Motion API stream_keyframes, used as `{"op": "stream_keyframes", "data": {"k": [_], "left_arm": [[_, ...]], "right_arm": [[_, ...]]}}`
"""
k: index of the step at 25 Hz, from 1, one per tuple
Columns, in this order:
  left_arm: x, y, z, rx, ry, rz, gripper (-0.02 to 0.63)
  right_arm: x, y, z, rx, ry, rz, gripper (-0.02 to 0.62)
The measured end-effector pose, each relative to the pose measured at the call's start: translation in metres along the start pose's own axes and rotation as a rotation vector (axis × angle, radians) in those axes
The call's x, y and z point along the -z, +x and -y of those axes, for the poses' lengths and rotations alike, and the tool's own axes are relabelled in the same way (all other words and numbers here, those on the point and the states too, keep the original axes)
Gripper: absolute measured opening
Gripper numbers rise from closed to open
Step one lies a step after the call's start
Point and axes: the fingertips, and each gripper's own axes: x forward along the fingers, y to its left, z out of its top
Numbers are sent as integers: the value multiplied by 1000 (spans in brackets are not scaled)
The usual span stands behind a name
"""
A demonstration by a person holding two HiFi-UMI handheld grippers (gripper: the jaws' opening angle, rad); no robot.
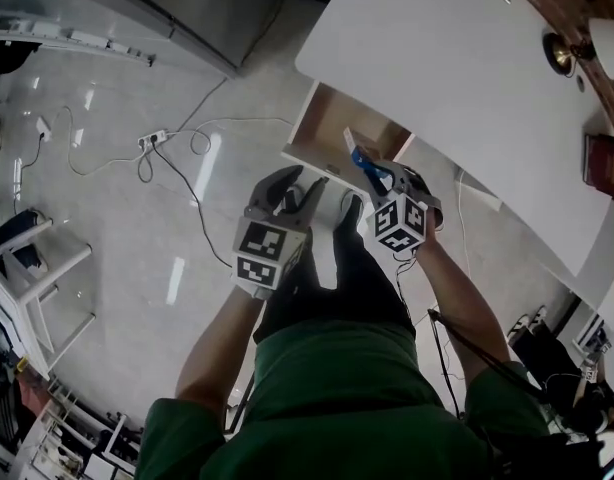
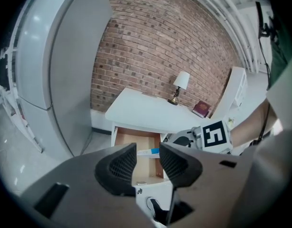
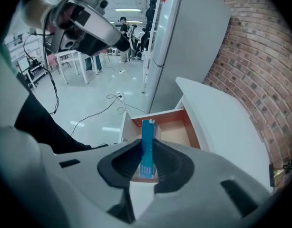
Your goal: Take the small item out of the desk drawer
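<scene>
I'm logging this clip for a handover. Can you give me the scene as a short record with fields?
Desk: white, with a lamp and a dark red book on top
Drawer: pulled open, wooden inside
Small item: thin blue box, standing on edge
Right gripper: shut on the box, at the drawer's front
Left gripper: fingers apart, nothing held, beside the right one

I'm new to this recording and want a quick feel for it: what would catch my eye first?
The blue box stands out first: the right gripper is shut on it, holding it upright over the open drawer of the white desk. The left gripper hovers beside it, jaws apart and empty. Behind the desk rises a red brick wall, with a small lamp on the desktop.
</scene>
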Motion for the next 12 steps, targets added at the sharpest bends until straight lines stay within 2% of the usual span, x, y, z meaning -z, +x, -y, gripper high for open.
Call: {"op": "stream_keyframes", "data": {"k": [12], "left_arm": [[-22, -27, 7, -31, 48, 15, 144]], "right_arm": [[-33, -60, 14, 75, 8, 73, 74]]}}
